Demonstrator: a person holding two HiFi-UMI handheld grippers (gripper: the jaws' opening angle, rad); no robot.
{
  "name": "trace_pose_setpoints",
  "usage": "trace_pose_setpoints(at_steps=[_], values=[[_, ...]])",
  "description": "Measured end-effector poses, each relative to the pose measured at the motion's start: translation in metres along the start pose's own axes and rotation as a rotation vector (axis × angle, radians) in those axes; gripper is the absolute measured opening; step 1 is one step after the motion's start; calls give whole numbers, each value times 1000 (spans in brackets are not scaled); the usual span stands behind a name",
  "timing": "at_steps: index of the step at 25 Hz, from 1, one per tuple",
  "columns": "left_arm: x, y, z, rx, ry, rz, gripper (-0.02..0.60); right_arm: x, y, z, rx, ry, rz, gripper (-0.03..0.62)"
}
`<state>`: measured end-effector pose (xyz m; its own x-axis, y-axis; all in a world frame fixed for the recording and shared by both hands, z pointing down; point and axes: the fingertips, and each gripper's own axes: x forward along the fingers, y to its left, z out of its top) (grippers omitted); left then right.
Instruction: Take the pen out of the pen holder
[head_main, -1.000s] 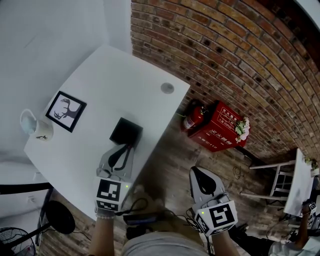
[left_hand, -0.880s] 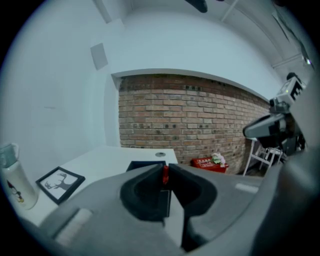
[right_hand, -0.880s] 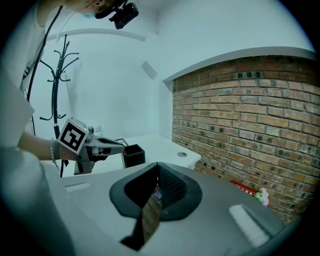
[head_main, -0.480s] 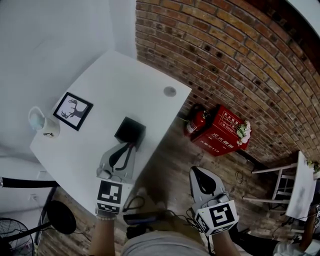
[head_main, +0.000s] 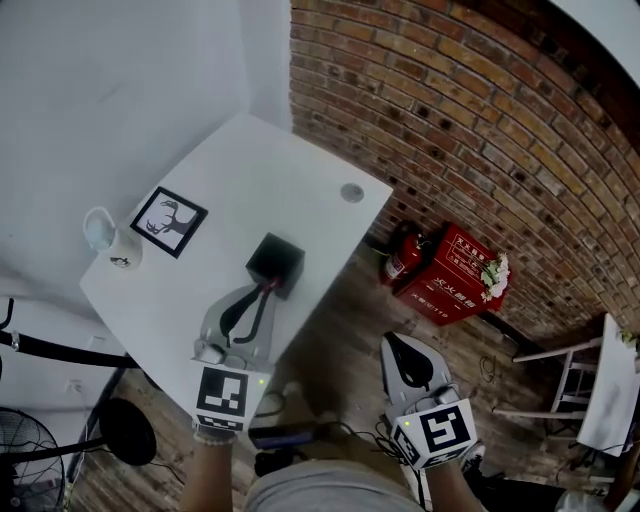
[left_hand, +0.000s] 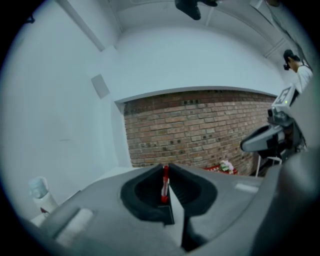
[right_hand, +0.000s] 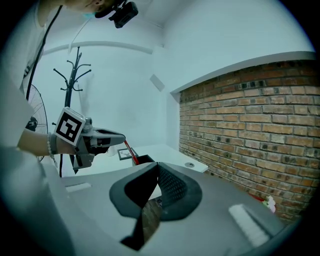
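A: Why is the left hand-held gripper (head_main: 262, 292) angled over the pen holder (head_main: 277, 262) like that?

B: Its jaws are nearly together and pinch the red pen (left_hand: 164, 183) between them. The pen slants up from the holder, so I'd judge the lift is under way. The pen's lower end looks to be at the holder's mouth, and I can't tell whether it is clear.

A: And the right hand-held gripper (head_main: 396, 346)?

B: Closed on nothing, off the table's edge above the wooden floor (head_main: 340, 345), out of the way.

A: What about the surroundings?

B: A white table (head_main: 270, 170) stands in a corner between a white wall and a brick wall (head_main: 480, 120). It carries a framed picture (head_main: 168, 221) and a mug (head_main: 112, 245), well apart from the holder. A fire extinguisher (head_main: 402, 262) and a red box (head_main: 452, 278) sit by the bricks.
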<state>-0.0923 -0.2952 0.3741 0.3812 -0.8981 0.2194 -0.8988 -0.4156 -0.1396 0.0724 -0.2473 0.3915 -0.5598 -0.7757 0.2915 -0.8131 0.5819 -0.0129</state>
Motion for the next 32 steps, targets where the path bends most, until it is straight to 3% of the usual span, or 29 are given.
trace_pose_setpoints(at_steps=[15,32], values=[[-71,-3,32,13,-52,124,28,-13,34,27,-52,-91,124,3],[-161,-8,15,-53,-27,301,26,-13,92,53,-121,-162,315,5]])
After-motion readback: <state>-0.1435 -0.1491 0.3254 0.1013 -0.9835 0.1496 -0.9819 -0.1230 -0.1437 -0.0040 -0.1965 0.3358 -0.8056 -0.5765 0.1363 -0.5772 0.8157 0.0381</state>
